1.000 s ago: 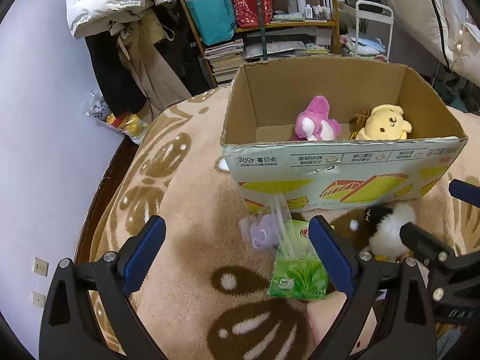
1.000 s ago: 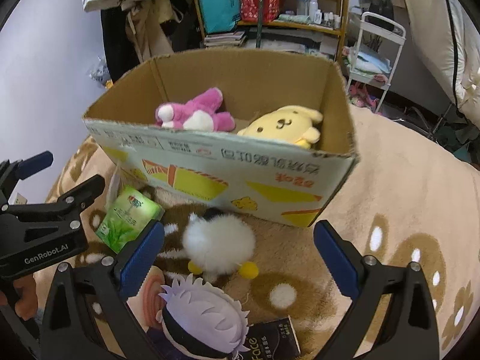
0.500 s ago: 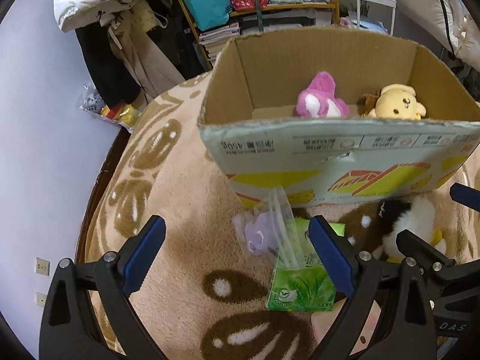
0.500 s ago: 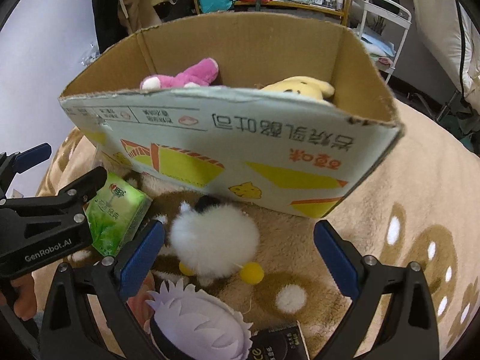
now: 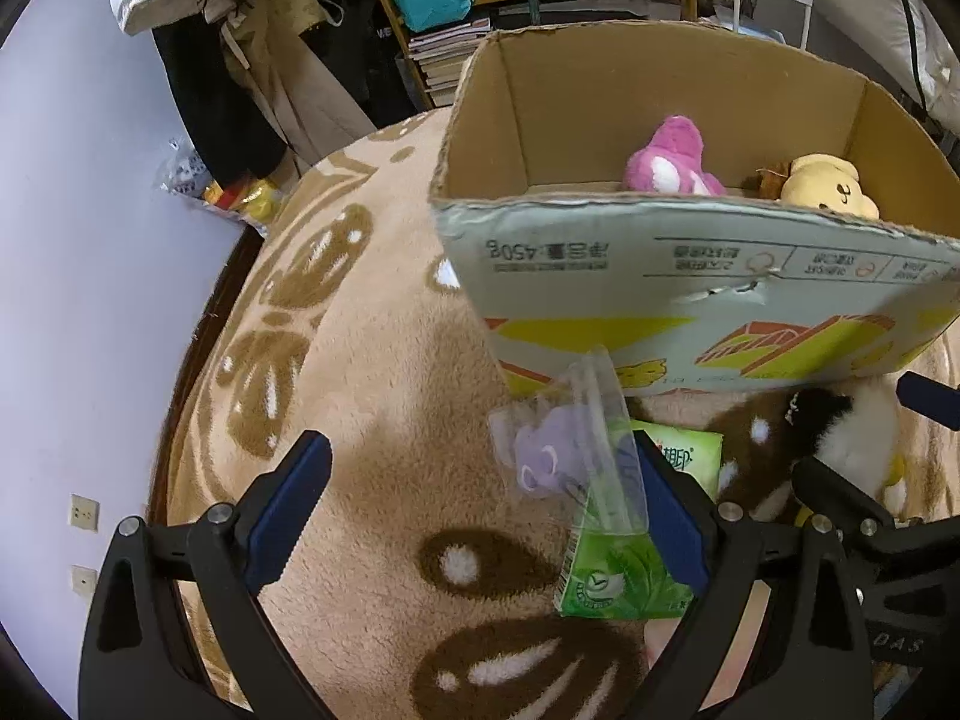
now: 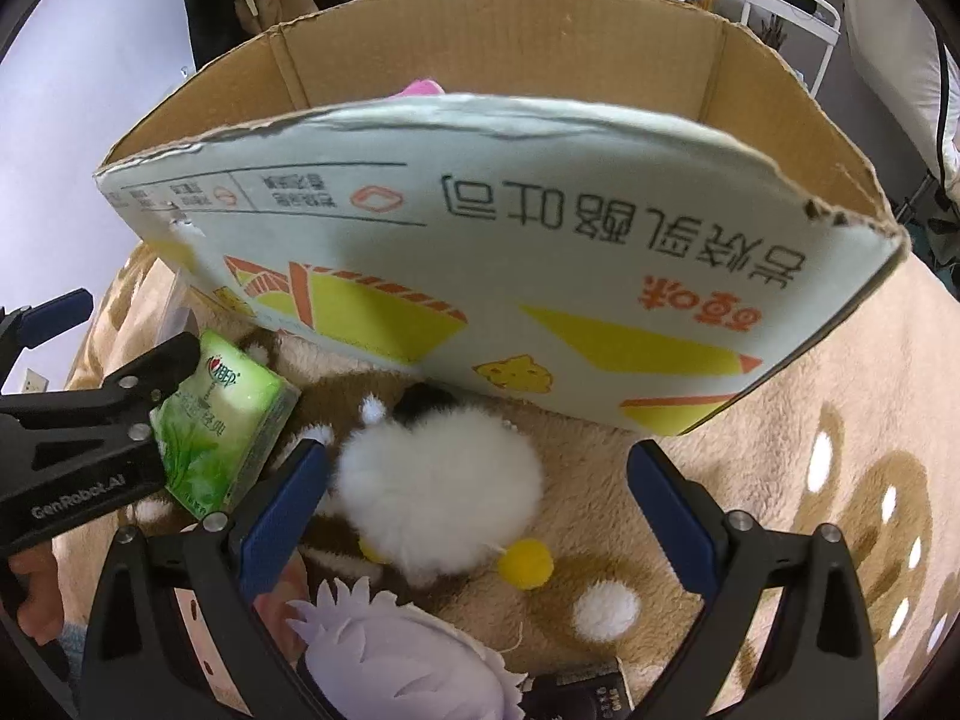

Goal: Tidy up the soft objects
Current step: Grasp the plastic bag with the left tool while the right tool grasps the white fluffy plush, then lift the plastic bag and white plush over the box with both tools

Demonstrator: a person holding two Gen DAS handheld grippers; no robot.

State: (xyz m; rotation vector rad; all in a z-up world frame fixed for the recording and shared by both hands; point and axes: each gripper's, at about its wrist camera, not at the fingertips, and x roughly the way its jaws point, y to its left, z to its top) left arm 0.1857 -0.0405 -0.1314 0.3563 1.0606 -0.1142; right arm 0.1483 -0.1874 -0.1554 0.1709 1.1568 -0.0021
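Both grippers, left and right, are spread wide and empty. A white plush lies between the right fingers, just before the box. Closing off-centre might only pinch fluff, so it slips.

The way ahead is blocked by the printed front wall of the open brown cardboard box; bare tan fleece blanket is left open beside the green tissue pack

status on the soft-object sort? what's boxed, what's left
Boxed: pink plush and yellow plush in the cardboard box. In hand: nothing; both hand-held grippers open, right hand-held gripper around the white fluffy toy. Left: that toy, green tissue pack, bagged purple toy.
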